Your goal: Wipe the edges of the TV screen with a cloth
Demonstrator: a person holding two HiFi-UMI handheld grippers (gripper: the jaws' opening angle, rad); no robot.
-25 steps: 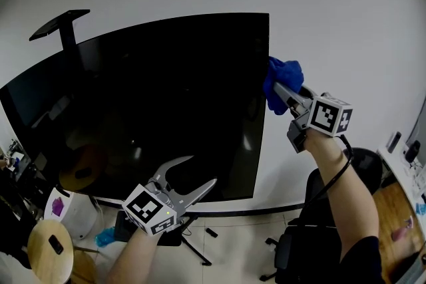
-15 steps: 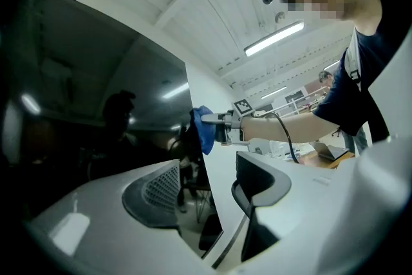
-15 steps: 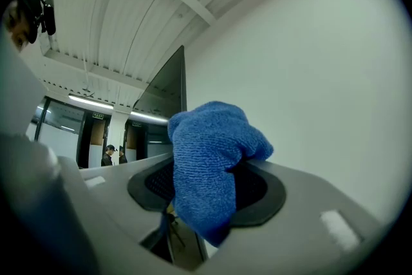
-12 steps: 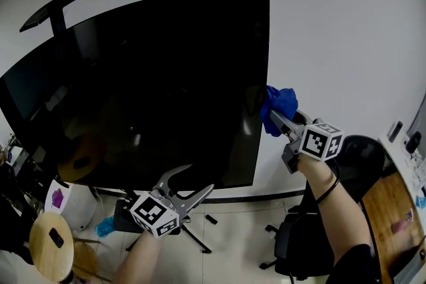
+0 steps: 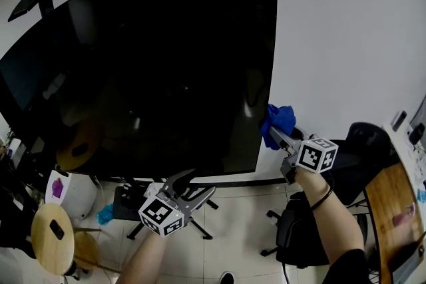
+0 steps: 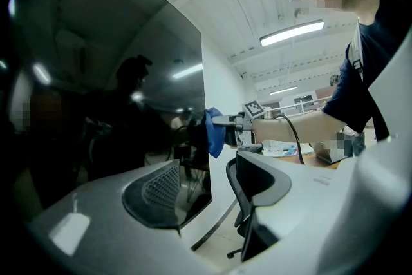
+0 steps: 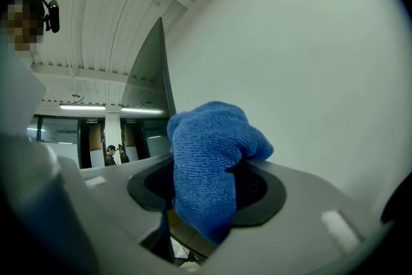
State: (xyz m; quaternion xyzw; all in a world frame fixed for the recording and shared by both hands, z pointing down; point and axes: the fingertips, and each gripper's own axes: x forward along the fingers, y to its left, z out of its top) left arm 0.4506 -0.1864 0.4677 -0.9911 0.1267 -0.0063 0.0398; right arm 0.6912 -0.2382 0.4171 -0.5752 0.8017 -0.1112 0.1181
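A large black TV screen (image 5: 153, 63) stands on a stand in front of a white wall. My right gripper (image 5: 274, 134) is shut on a bunched blue cloth (image 5: 277, 123), which presses against the lower part of the screen's right edge (image 5: 265, 110). In the right gripper view the blue cloth (image 7: 209, 161) bulges out between the jaws, beside the screen's thin edge (image 7: 164, 80). My left gripper (image 5: 200, 186) is open and holds nothing, below the screen's bottom edge. The left gripper view shows the dark screen (image 6: 96, 106) at left and the blue cloth (image 6: 214, 132) at its edge.
A black office chair (image 5: 359, 163) stands at the right below my right arm, next to a wooden desk (image 5: 393, 216). A round wooden stool (image 5: 50, 246) and small clutter sit at the lower left. The TV stand's legs (image 5: 200, 236) spread on the tiled floor.
Both grippers have come down. The blue cloth has slid down the screen's right edge from its upper part to its lower part. The left gripper has dropped below the screen's bottom edge.
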